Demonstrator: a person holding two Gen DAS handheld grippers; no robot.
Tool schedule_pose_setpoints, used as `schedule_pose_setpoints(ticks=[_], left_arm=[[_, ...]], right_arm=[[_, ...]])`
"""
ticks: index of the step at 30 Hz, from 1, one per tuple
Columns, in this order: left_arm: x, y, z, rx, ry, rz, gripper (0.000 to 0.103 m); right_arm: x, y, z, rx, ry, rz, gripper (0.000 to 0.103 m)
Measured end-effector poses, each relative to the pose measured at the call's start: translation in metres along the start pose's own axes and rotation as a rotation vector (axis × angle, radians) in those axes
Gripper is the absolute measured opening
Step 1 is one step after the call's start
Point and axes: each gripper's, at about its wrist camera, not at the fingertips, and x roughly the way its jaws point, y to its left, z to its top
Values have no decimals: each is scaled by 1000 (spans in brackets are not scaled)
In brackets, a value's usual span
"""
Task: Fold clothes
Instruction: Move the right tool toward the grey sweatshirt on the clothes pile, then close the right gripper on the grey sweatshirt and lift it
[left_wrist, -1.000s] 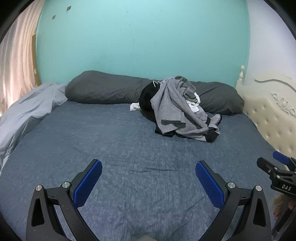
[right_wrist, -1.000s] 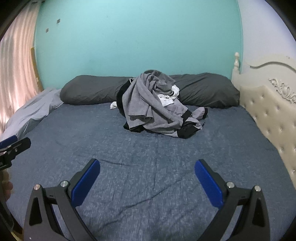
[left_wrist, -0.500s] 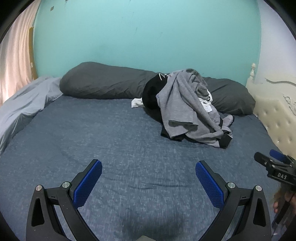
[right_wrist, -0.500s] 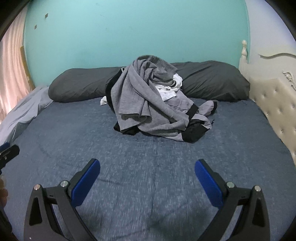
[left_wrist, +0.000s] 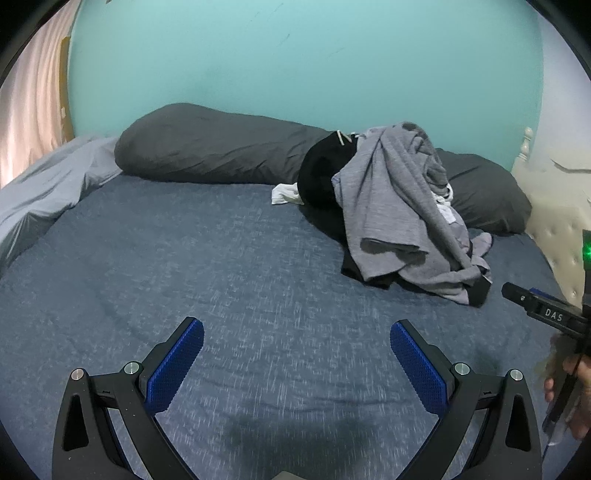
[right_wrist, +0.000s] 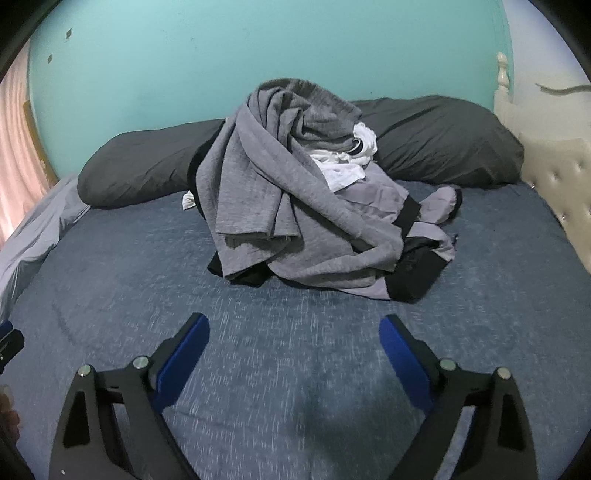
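- Two views show one heap of clothes, crumpled and unfolded, on the far right part of the bed, against the dark pillows.
- Left wrist view: the left tool hovers over bare bedding, its blue pads spread wide with nothing between them. The heap lies ahead and to the right, well apart from the pads. At the right edge, part of the right tool shows, with a hand holding it.
- Right wrist view: the right tool is likewise spread and empty. The heap sits straight ahead, nearer here than in the other view, with the grey top garment draped over black and white pieces.
- Judgement: a fold needs one garment singled out, so pinching the grey garment's near hem alone and lifting it free of the black cloth beneath would serve well.
- Risk: a deep bite could drag several pieces together.
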Motion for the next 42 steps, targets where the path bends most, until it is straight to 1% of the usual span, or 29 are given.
schedule_pose_setpoints(ticks=[7,9,16,23,25,27,30,34,35,38,39,40,41,42], left_arm=[[42,3,9,-4,7,3,103],[53,4,9,-8,13,2,103],[82,12,-1,-17,29,19,103],[103,20,-7,-35,41,42,103],[107,22,-8,-40,44,44,103],[108,24,-7,-44,40,47,103],[110,25,-7,-50,29,43,103],[111,24,-9,-53,28,27,103],[111,24,-10,-51,28,24,103],[108,26,-10,-54,20,19,103],[108,26,-10,-54,19,16,103],[108,26,-11,-53,20,13,103],[108,25,-11,-50,19,10,103],[108,24,-11,-45,17,8,103]], right_arm=[[51,3,17,-24,1,-13,90],[65,4,22,-20,-1,-4,86],[117,18,37,-51,-4,15,86],[156,17,55,24,1,31,86],[164,20,59,17,5,35,83],[172,22,63,7,4,24,77],[181,20,67,34,3,15,67],[192,21,70,39,3,27,61],[195,22,70,34,8,26,57],[201,23,70,44,5,32,52],[203,23,69,53,1,41,47],[204,24,69,56,-4,50,45],[204,25,69,49,-9,50,40],[204,27,69,38,-14,48,28]])
